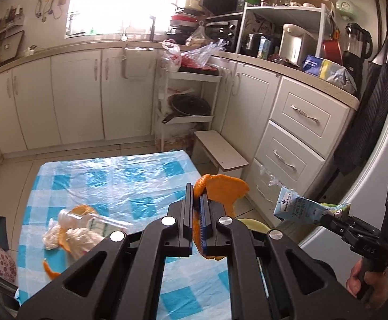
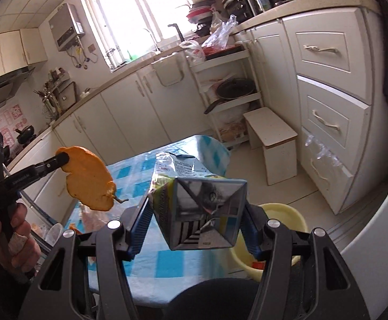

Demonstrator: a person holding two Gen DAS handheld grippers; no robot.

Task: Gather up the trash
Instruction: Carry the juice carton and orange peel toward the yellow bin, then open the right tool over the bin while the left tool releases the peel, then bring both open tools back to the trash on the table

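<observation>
Meanwhile left claw (image 1: 196,200) clamps orange peel (image 1: 220,186), right claw (image 2: 191,210) clamps carton (image 2: 202,213), above yellow basin (image 2: 287,213).

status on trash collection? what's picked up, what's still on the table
Done: cannot tell; something orange shows in the yellow plastic basin, little else visible. In hand: left claw shut on a large orange peel piece; right claw shut on a flattened drink carton. Left: on the blue-checked tablecloth, a clear plastic bottle, crumpled white tissue and a small orange peel scrap.
</observation>
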